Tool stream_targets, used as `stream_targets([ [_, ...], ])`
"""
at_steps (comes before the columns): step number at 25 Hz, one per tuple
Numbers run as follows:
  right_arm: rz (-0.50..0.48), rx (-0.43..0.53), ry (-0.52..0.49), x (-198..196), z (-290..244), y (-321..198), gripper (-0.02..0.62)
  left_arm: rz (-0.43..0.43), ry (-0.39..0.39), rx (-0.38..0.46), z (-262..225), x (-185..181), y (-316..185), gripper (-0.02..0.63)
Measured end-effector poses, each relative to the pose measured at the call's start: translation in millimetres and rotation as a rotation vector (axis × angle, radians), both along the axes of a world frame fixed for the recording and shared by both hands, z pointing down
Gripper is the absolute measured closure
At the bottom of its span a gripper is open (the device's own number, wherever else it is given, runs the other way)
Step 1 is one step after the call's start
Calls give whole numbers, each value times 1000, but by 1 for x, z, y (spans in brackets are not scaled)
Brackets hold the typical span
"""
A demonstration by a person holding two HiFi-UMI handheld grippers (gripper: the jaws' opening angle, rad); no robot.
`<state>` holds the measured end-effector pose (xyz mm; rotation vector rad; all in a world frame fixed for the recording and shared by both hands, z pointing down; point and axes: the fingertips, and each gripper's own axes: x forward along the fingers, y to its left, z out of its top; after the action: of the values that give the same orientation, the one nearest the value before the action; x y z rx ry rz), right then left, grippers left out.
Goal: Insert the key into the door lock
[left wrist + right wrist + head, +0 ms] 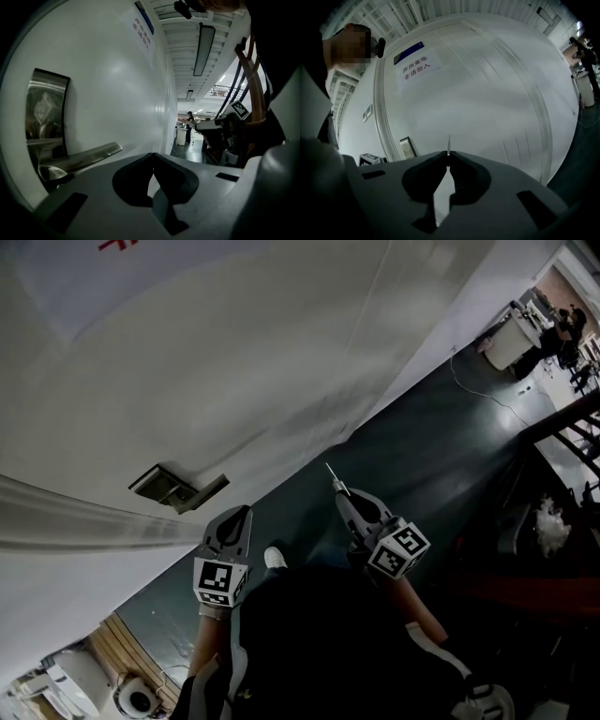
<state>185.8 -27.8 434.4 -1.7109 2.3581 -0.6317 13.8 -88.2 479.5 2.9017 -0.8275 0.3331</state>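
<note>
The white door (234, 352) carries a metal lock plate (161, 486) with a lever handle (202, 493). My left gripper (240, 513) is shut and empty, just below and right of the handle. In the left gripper view the lock plate (44, 112) and the lever handle (82, 158) sit close at left. My right gripper (341, 493) is shut on a thin key (331, 471) that points at the door, well right of the lock. The key (448, 145) sticks up from the closed jaws in the right gripper view, with the lock plate (408, 146) to its left.
Dark floor (422, 456) runs along the door's foot. A white cable (483, 390) lies on the floor. Dark furniture (553, 521) stands at right. People and white equipment (525, 334) are far down the hall. A printed notice (415, 65) is stuck on the door.
</note>
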Motion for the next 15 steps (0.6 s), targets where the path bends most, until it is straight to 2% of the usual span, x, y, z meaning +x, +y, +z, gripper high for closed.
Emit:
stream_targets([
  [4, -91, -12, -39, -12, -1, -32, 563, -68, -2, -18, 3, -10, -13, 597],
  [8, -222, -22, -81, -24, -1, -66, 563, -151, -14, -26, 4, -16, -23, 597],
  [15, -487, -50, -111, -45, 3, -108, 563, -374, -21, -17, -2, -30, -30, 597],
])
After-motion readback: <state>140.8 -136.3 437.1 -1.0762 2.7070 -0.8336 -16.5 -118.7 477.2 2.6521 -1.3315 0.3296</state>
